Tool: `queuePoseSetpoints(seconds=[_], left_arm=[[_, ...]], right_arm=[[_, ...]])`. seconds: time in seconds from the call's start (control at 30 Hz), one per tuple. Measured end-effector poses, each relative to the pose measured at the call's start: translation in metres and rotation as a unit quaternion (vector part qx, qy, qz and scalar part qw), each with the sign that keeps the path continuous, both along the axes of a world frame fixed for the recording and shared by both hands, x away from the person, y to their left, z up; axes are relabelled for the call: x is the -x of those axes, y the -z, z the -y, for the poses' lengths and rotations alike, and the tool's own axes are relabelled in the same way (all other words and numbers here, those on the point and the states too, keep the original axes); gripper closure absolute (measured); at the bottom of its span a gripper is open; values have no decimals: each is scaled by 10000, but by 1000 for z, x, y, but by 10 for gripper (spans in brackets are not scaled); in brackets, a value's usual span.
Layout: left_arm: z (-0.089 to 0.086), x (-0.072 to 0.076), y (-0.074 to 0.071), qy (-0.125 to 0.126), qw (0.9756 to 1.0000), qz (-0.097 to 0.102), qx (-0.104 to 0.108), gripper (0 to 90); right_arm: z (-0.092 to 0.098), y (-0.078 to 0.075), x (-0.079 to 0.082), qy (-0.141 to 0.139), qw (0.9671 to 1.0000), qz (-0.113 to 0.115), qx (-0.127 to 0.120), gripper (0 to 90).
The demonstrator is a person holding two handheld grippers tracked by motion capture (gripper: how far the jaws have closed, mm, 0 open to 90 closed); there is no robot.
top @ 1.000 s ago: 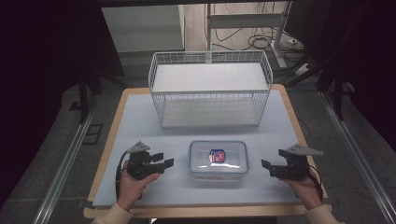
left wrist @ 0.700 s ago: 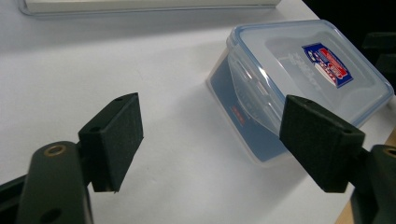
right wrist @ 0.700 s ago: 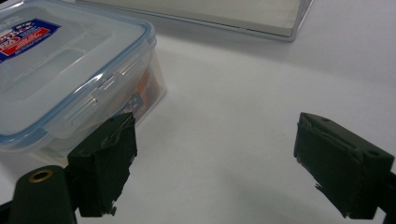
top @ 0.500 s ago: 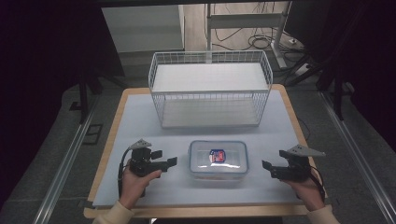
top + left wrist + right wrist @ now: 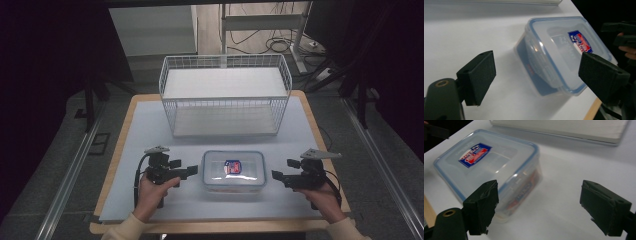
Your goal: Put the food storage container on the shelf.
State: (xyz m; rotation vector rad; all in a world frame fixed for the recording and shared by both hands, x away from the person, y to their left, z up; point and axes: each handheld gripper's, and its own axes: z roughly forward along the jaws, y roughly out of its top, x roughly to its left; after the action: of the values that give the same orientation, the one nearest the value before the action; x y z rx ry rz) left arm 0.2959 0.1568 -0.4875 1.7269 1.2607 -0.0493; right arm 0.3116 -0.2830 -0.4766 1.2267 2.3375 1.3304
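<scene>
On the near half of the white table (image 5: 150,125), between the two grippers, sits one clear plastic container (image 5: 233,171) with a blue-rimmed snap lid, flat on the surface and apart from both tools. Its contents are hard to make out through the cloudy walls — something reddish shows low inside in the right gripper view, perhaps a printed wrapper, but I cannot tell. The lid carries one label (image 5: 475,154) in blue, red and white; its writing is too blurred to read in any view. The left gripper (image 5: 189,171), held in the left hand (image 5: 155,192), points at the container's left end with its jaws spread wide and nothing between them. The right gripper (image 5: 278,176), in the right hand (image 5: 324,197), faces the opposite end, jaws likewise wide and empty. Behind the container stands one white wire basket (image 5: 225,100) — its far rim reaches the table's back edge. Both forearms are cut off by the bottom of the high view.
</scene>
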Motion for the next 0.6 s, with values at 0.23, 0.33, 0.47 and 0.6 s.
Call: queuePoseSetpoints(seconds=[0.23,0.33,0.47,0.6], left_arm=[[17,-15,8,264,9984,-409,289,142],[22,-20,14,366,9961,-661,453,143],[28,-21,18,481,9942,-803,525,148],[34,-23,23,605,9921,-932,575,154]], right_arm=[[-13,-3,-6,-195,9997,-103,-52,142],[-16,-5,-9,-199,9997,-107,-61,137],[-19,-9,-10,-207,9996,-109,-156,135],[-25,-12,-13,-233,9995,-93,-209,134]])
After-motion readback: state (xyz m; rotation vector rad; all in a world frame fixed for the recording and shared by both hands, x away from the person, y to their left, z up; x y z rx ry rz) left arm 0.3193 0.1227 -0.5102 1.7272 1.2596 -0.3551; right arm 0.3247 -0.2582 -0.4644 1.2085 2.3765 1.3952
